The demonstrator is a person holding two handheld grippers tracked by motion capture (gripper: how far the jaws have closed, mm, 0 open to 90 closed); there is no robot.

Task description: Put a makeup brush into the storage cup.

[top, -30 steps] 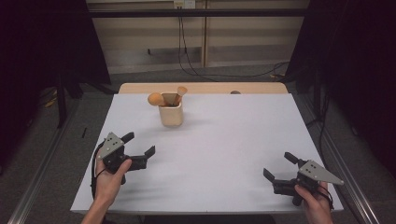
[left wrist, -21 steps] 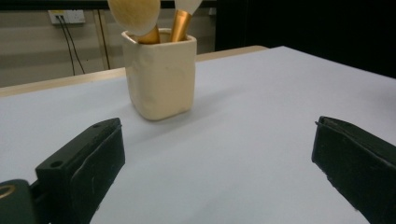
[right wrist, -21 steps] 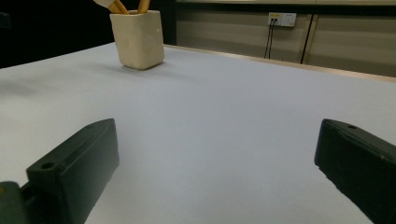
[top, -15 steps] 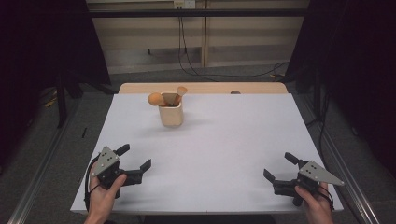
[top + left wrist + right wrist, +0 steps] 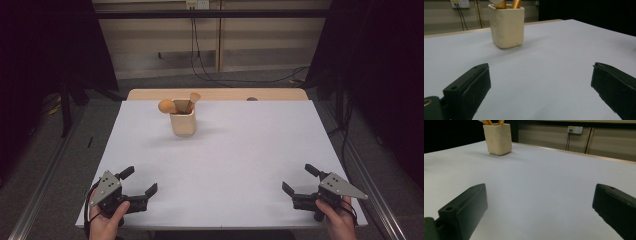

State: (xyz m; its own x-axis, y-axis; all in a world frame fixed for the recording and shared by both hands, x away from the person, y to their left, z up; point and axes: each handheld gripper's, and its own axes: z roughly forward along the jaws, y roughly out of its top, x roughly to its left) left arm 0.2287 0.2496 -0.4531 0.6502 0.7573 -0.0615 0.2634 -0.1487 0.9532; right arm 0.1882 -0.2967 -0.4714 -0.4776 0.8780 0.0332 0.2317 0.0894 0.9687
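Bench (image 5: 225, 165), a wide rectangle under a pale white-grey sheet with a light wooden strip bare along its far edge, gives broad open room between the near edge and the cream, square-sided ceramic cup (image 5: 182, 123). That cup stands upright toward the far edge, left of the middle, well apart from both tools, with nothing between it and them. Out of the cup rise wooden utensils (image 5: 180, 104): a rounded spoon head leans left, a flat head stands in the middle, and a slim handle tilts right, so their long axes run upward and fan slightly. Left tongs (image 5: 137, 186), black with a grey three-cornered plate, sit at the near left corner, far from the cup, jaws spread wide and empty. Right tongs (image 5: 298, 179) sit at the near right corner, farther from the cup, jaws likewise apart and holding nothing. A small dark spot (image 5: 252, 99) lies on the wooden strip, right of the cup.
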